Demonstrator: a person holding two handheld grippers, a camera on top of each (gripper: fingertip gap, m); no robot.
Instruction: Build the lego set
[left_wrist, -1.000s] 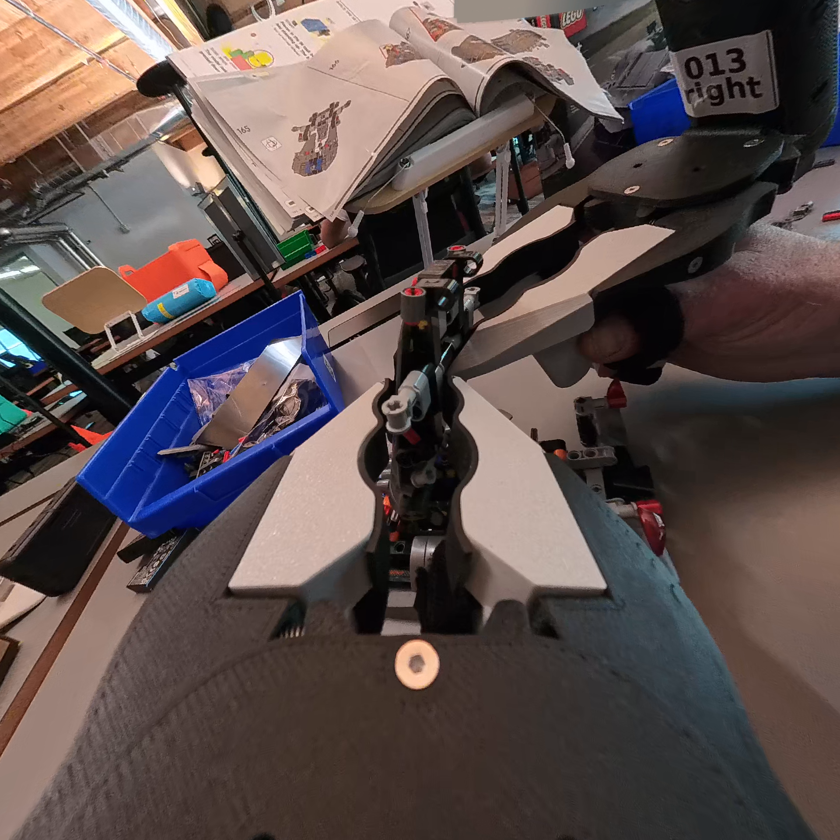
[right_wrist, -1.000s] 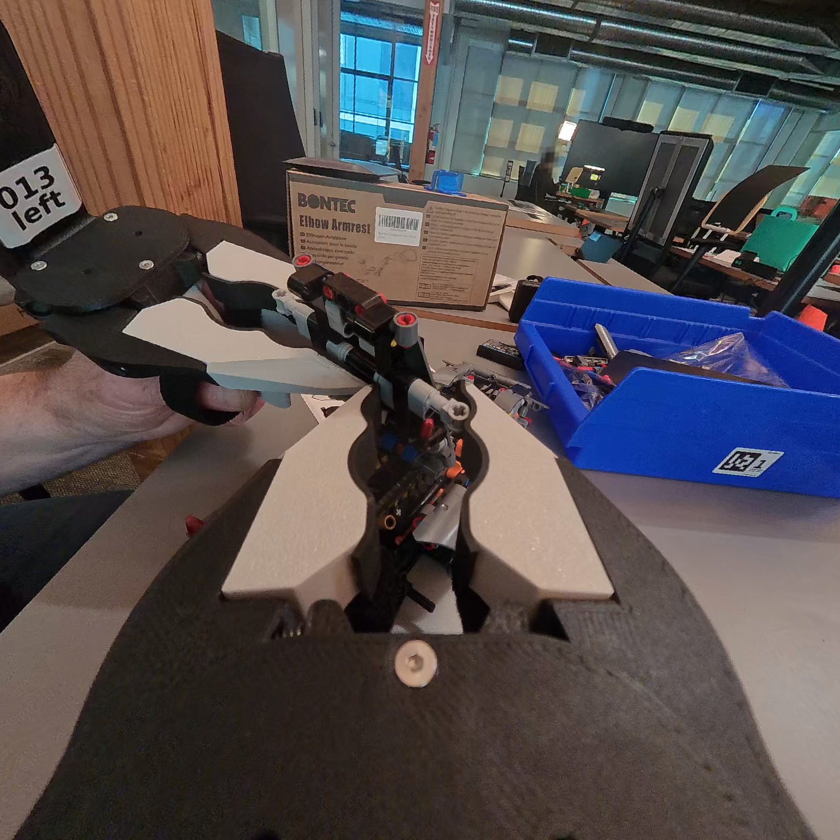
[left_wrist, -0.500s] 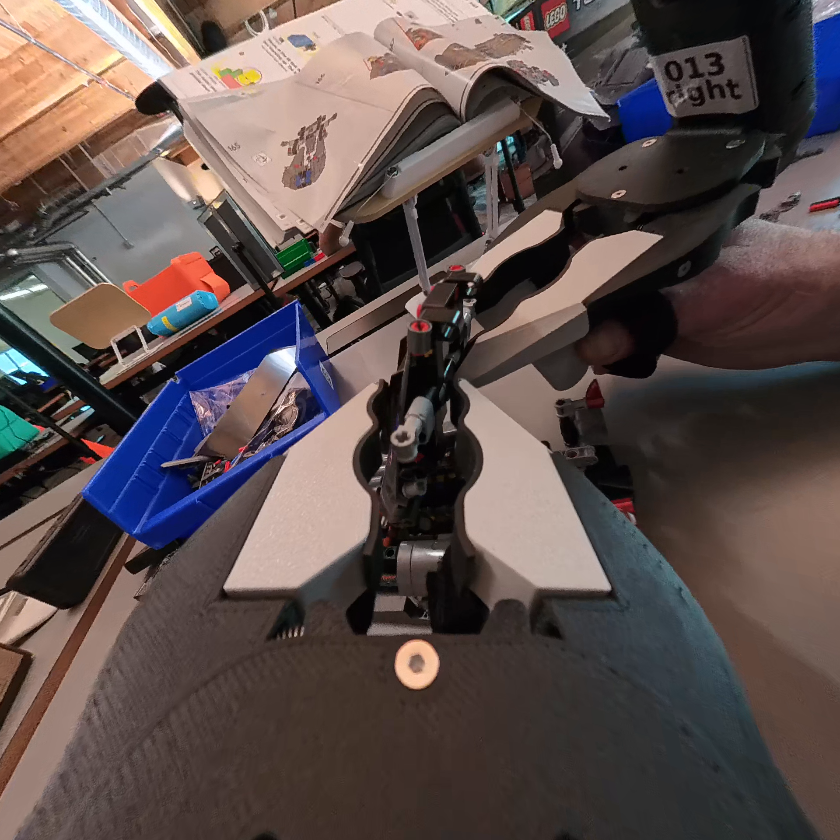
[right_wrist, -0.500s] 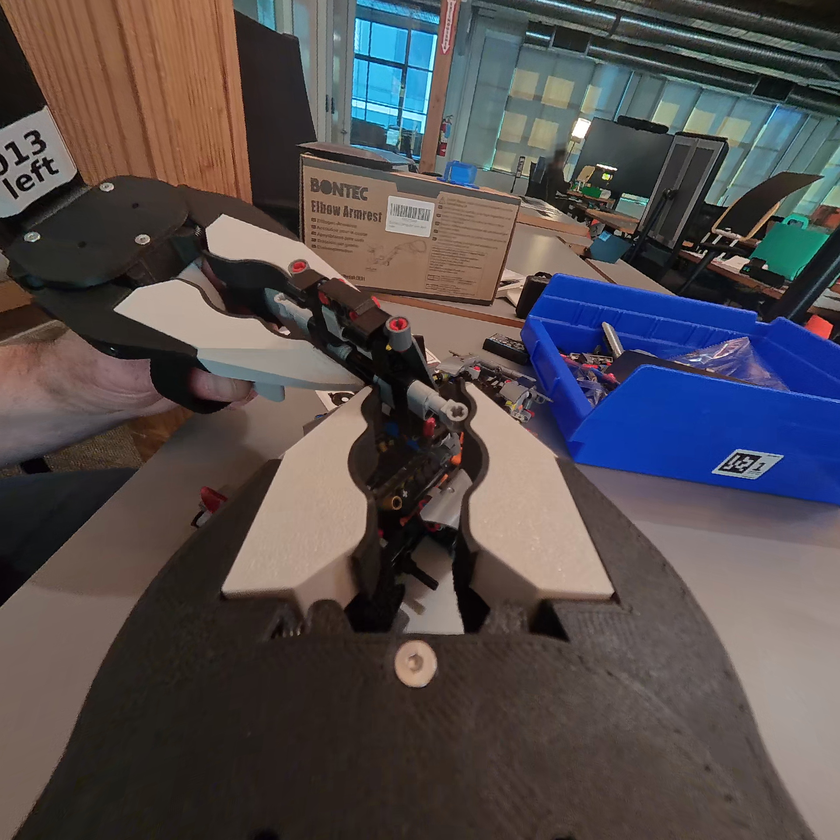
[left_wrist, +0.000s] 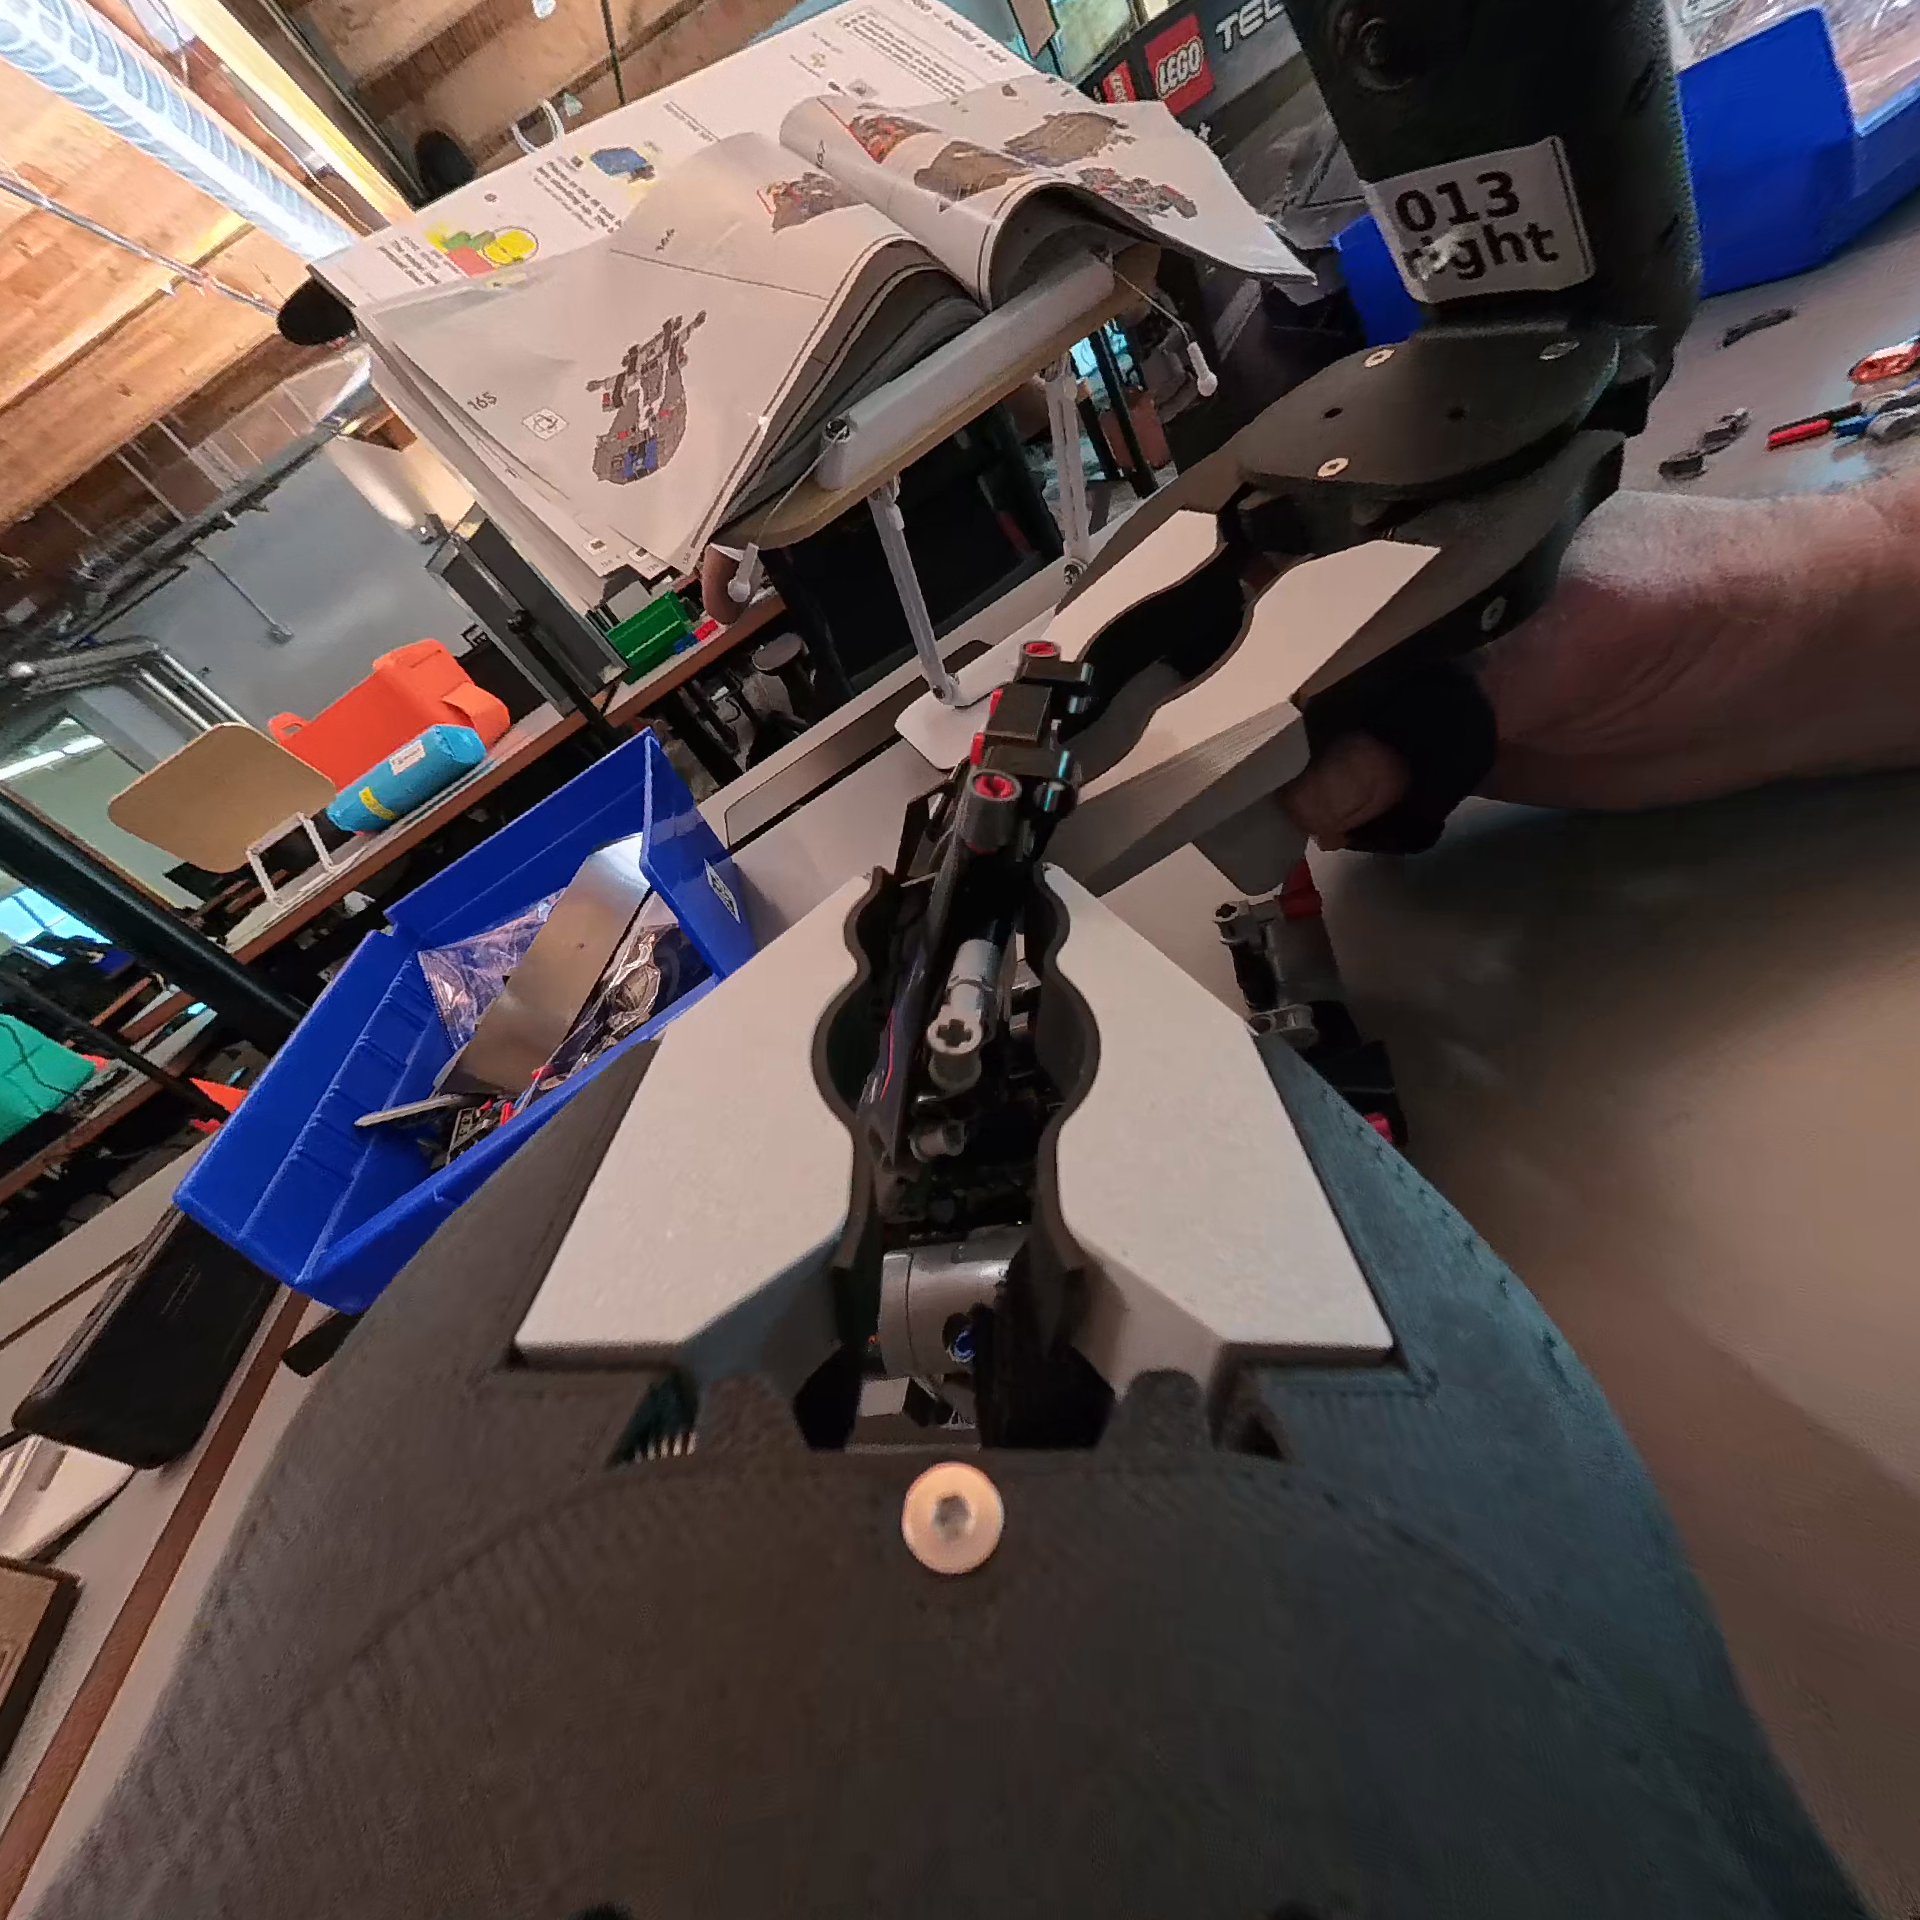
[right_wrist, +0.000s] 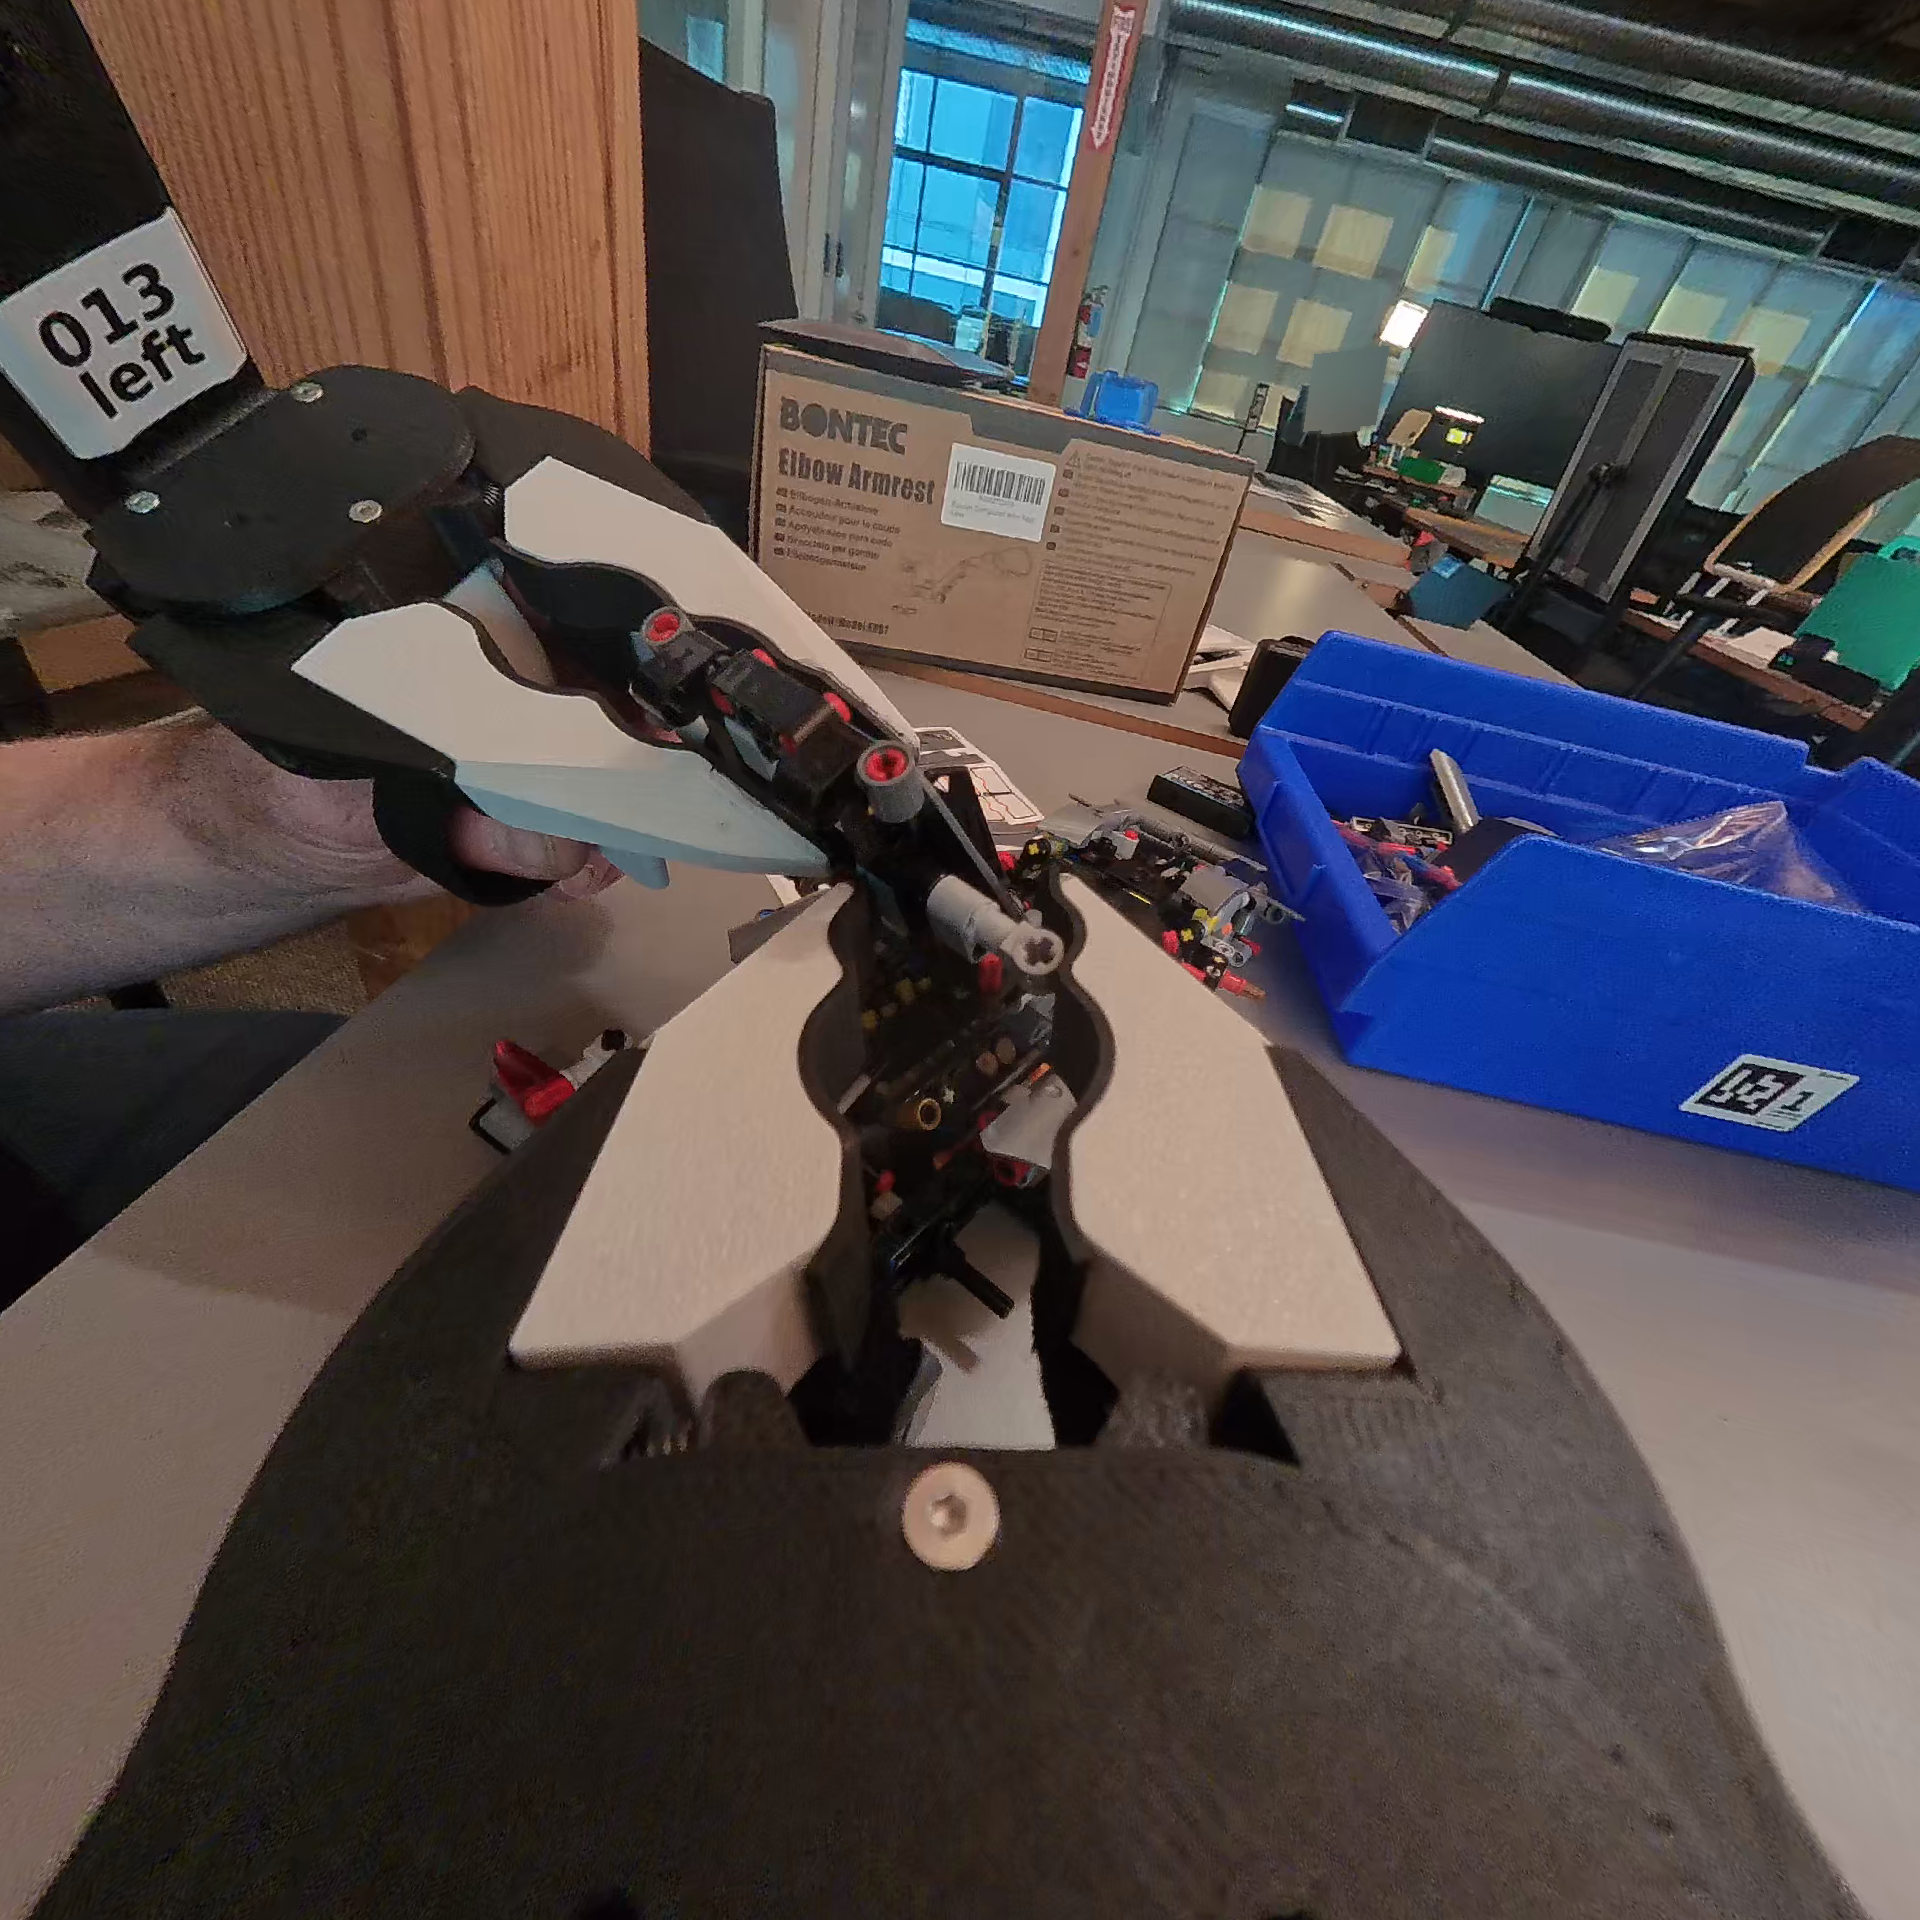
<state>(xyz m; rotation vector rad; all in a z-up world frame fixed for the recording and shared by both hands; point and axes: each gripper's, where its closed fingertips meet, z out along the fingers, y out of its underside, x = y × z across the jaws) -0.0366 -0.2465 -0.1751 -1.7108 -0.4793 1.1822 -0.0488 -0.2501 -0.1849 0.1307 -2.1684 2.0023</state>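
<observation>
I hold a black, partly built lego assembly with red pins and a grey axle (left_wrist: 961, 997) in the air above the grey table (left_wrist: 1621, 1039), both my grippers clamped on it. My left gripper (left_wrist: 956, 914) pinches one end, my right gripper (right_wrist: 940, 914) the other. A blue plastic parts bin (right_wrist: 1621, 966) sits nearby on the table.

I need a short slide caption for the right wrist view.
Both grippers, right and left, clamp one black lego assembly above the table, beside a blue bin.

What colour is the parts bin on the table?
Blue bin, clearest in the right wrist view.
</observation>
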